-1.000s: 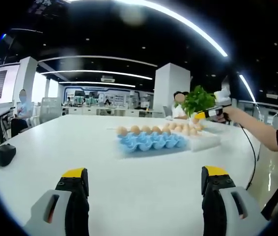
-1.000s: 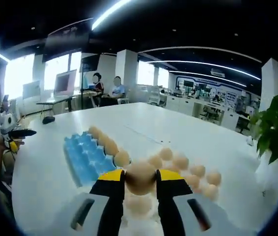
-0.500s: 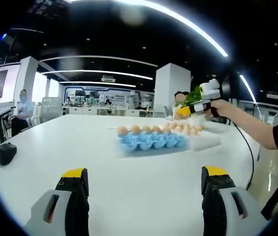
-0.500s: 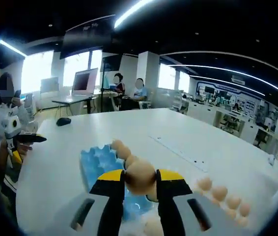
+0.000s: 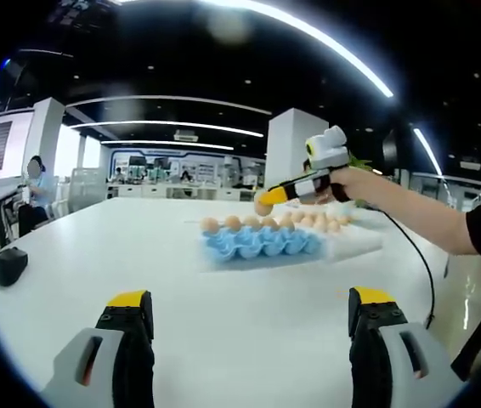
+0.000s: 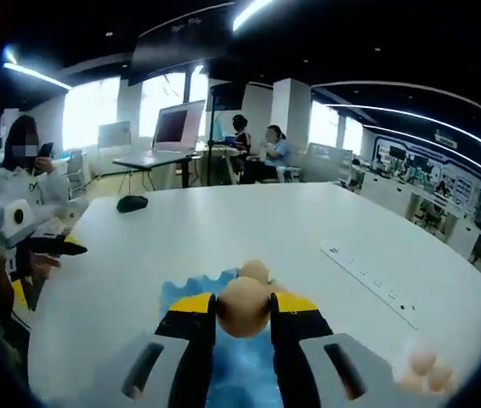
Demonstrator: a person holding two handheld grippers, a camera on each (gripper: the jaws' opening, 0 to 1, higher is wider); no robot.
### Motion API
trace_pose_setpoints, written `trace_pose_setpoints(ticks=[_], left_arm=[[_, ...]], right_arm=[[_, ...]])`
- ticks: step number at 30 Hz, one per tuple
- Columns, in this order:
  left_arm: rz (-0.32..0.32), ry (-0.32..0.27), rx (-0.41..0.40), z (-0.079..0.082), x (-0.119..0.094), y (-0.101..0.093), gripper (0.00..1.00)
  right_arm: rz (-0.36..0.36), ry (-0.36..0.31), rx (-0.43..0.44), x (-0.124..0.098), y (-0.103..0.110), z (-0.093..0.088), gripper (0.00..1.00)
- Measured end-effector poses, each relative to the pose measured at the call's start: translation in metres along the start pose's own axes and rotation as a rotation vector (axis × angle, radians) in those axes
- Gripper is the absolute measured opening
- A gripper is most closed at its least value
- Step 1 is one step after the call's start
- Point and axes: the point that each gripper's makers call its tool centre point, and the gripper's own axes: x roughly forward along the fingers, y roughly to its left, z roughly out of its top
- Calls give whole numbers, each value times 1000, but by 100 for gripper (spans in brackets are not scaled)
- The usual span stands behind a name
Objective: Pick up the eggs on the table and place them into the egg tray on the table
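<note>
The right claw (image 6: 242,316), clamped on an egg (image 6: 242,307), has swung from the loose eggs (image 5: 313,223) to above the blue egg tray (image 5: 260,244); lowering comes next. The left claw (image 5: 249,340) hangs wide, well short of the tray.

White table (image 5: 223,297) with blue egg tray (image 5: 262,245), loose eggs (image 5: 321,223), perhaps a mouse (image 5: 10,266).

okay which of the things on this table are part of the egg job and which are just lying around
Job: blue moulded egg tray; brown egg clamped in the right gripper; row of loose brown eggs.
Lying about: black computer mouse; white power strip.
</note>
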Motion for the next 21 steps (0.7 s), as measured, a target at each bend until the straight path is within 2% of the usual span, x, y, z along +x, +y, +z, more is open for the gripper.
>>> trace_pose_setpoints(ticks=[5, 9, 21], left_arm=[[-2, 1, -3, -2, -1, 0, 97], [-1, -2, -7, -2, -3, 1, 97], [3, -8, -7, -1, -5, 4, 97]], right_arm=[[50, 26, -21, 29, 12, 1, 27], [75, 35, -1, 50, 18, -1, 27], [80, 65, 16, 77, 21, -1, 27]])
